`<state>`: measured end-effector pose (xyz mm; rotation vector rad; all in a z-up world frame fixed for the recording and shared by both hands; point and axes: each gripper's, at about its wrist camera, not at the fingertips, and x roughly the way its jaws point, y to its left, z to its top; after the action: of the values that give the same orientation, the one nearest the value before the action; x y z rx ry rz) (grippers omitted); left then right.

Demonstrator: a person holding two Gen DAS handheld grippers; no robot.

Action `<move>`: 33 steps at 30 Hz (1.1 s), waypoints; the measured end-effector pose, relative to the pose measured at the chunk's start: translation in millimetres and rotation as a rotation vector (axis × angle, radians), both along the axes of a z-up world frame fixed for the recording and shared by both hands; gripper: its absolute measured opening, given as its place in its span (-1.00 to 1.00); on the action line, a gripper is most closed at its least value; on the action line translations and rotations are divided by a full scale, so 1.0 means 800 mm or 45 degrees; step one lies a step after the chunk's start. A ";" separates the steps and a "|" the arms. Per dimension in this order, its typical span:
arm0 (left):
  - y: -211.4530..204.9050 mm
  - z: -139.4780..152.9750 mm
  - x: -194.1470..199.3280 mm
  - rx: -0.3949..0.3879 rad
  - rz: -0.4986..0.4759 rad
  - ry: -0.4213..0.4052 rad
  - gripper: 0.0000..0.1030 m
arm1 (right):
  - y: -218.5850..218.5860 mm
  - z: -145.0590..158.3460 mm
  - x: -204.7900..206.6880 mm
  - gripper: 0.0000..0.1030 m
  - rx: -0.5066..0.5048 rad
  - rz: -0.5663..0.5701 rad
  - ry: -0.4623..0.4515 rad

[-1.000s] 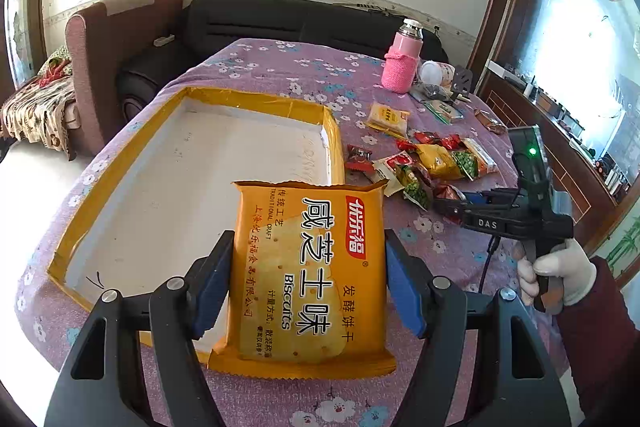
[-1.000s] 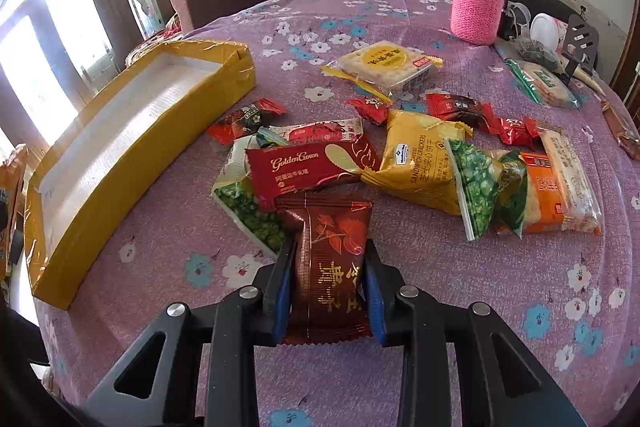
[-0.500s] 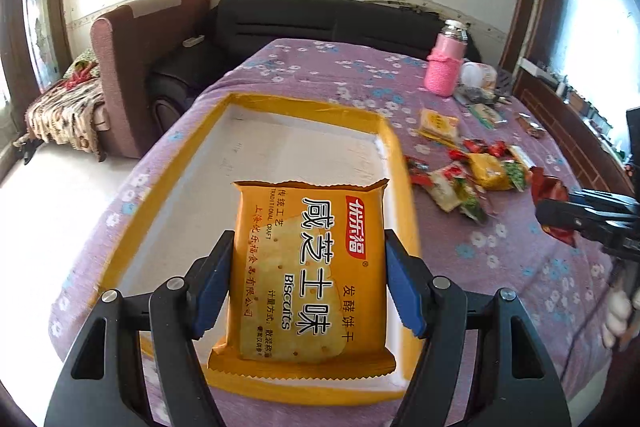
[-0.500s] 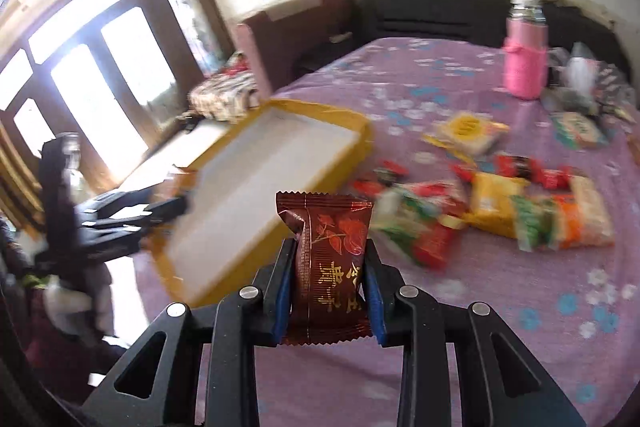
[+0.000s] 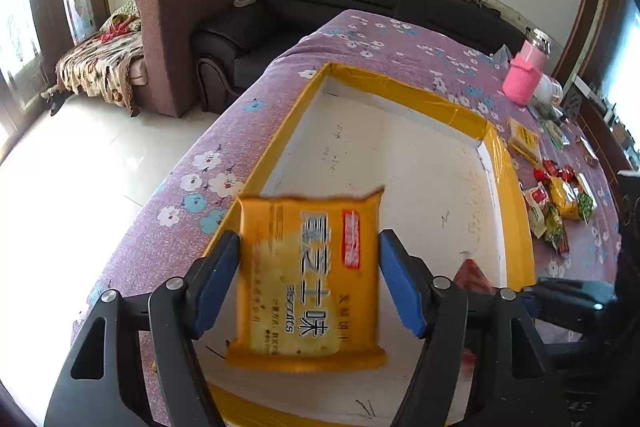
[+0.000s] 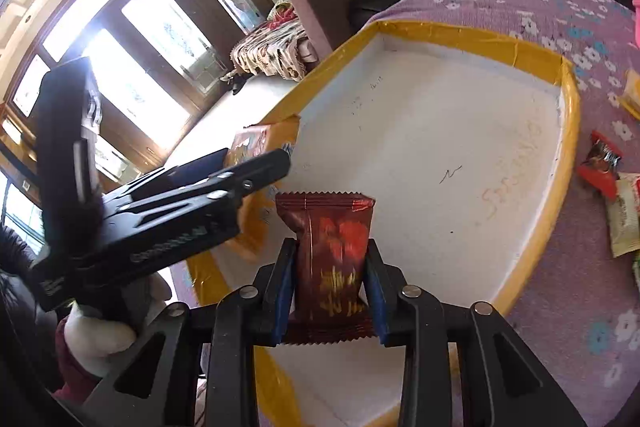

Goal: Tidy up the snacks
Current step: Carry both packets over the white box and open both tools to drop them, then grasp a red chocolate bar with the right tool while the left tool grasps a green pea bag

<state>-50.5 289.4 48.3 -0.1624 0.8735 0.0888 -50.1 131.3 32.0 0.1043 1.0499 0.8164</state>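
The left claw (image 5: 310,281) pinches an orange biscuit packet (image 5: 308,277) by its 2 long sides, the blue pads (image 5: 216,277) pressing against the wrapper, and holds it above the near left part of a shallow tray (image 5: 506,187) with a yellow rim and a white floor. The packet is blurred, and whether it touches the tray floor cannot be told. The right claw (image 6: 330,277) grips a dark red snack wrapper (image 6: 328,255) with gold lettering, upright between its blue pads (image 6: 285,281); its jaws have just been opening a little, yet the wrapper sits between them with both pads against its sides. This wrapper hangs over the near edge of the same tray, whose white floor shows only faint pen marks. In the right wrist view the left claw reaches in from the left, carried by a white-gloved hand (image 6: 100,331) with a dark red sleeve. The tray lies on a surface (image 5: 384,43) covered with a purple floral cloth. To the right of the tray, beside its rim, lies a loose heap of snack packets (image 5: 560,203) in red, yellow and green, and farther back stands a pink bottle (image 5: 524,75). Behind the surface are a black sofa (image 5: 332,3) and a maroon armchair (image 5: 180,23).
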 end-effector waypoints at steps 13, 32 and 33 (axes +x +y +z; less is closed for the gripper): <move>-0.042 0.049 -0.047 -0.075 -0.108 -0.169 0.41 | -0.115 0.047 -0.016 -0.06 0.111 -0.187 -0.152; -0.205 0.051 -0.046 -0.001 -0.474 -0.123 0.41 | -0.267 -0.031 0.067 -0.15 -0.257 -0.660 -0.139; -0.208 0.051 -0.046 0.004 -0.478 -0.122 0.41 | -0.265 -0.031 0.068 -0.21 -0.270 -0.658 -0.151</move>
<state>-87.2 123.2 88.8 0.0018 0.7952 -0.2660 3.9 -80.5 7.3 0.1374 0.9336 0.2393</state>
